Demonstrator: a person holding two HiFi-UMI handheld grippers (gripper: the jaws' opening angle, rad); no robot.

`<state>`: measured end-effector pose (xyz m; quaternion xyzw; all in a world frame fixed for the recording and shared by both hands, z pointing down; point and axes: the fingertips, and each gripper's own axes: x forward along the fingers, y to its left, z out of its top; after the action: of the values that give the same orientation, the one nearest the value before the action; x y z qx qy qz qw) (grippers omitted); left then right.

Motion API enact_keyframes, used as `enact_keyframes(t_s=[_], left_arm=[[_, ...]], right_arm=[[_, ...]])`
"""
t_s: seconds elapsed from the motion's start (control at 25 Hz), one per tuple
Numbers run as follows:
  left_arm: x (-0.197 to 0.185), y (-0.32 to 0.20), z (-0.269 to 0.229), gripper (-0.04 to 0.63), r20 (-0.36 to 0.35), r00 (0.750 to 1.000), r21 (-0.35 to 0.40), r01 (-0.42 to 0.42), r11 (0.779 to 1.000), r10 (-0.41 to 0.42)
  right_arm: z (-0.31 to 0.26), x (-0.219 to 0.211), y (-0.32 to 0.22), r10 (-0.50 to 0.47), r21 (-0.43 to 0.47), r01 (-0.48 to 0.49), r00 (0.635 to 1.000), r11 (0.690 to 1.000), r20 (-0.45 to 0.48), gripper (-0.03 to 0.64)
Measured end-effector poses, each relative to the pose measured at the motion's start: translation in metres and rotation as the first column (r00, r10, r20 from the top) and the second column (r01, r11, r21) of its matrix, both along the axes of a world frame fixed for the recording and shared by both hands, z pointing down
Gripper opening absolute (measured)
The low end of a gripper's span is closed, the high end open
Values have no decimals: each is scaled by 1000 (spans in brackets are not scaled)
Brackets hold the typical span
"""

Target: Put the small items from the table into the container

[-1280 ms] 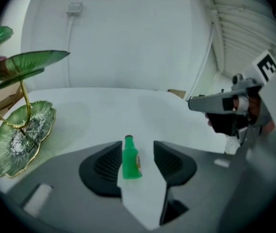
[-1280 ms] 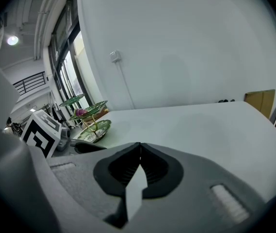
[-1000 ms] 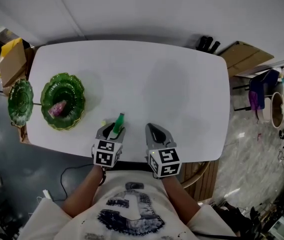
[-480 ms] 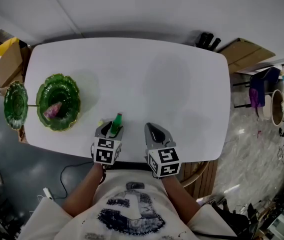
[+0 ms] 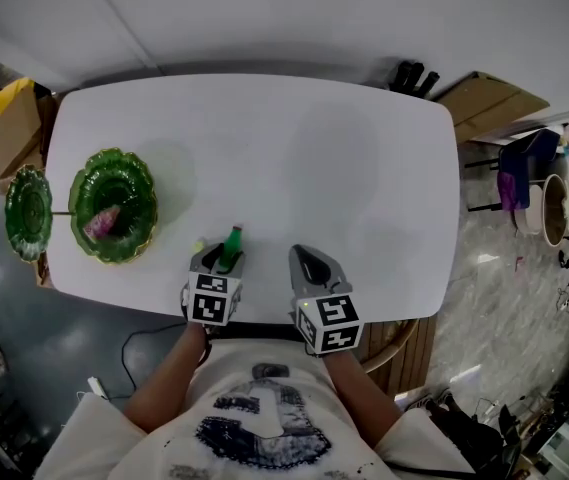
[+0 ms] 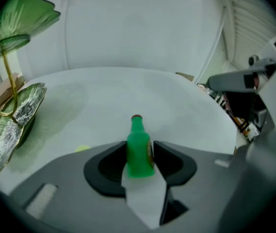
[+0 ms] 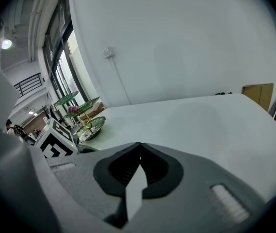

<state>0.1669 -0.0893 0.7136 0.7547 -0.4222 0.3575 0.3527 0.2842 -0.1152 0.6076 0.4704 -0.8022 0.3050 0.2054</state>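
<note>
White worktop (image 5: 294,158) w/ rounded corners fills most of the head view. Cardboard box (image 5: 14,128) shows beyond its far-left corner, and flat cardboard (image 5: 492,103) beyond the far-right one. Neither is on the worktop.

Container is a green tiered dish stand w/ leaf-shaped dishes. Its big dish (image 5: 144,193) sits on the left part of the worktop. A smaller dish (image 5: 26,213) hangs further left, out past the worktop's left edge. In the left gripper view a thin gold stem (image 6: 4,81) joins the tiers.

Left gripper (image 5: 219,261) is at the near edge, left of centre, clenched on a small green bottle (image 6: 138,152). Both pads press the bottle's body. It stands upright btw the jaws, reddish cap pointing away from the person. Can't tell if its base touches the worktop.

Right gripper (image 5: 314,265) is just beside it on the right, also nr the near edge, not touching the left one. Its jaws are fully together & empty.

Pink item (image 5: 101,221) lies inside the big dish. Tiny yellow-green bit (image 5: 199,247) lies on the worktop just left of the left gripper, btw it & the big dish, nearer the gripper.
</note>
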Motion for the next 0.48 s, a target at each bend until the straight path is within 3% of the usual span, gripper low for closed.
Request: enact_keyframes(t_s=[0.48], left_arm=[[-3, 9, -10, 167, -34, 999, 17, -29, 999, 29]], right_arm=[[-7, -9, 9, 6, 17, -6, 1000, 1000, 4, 2]])
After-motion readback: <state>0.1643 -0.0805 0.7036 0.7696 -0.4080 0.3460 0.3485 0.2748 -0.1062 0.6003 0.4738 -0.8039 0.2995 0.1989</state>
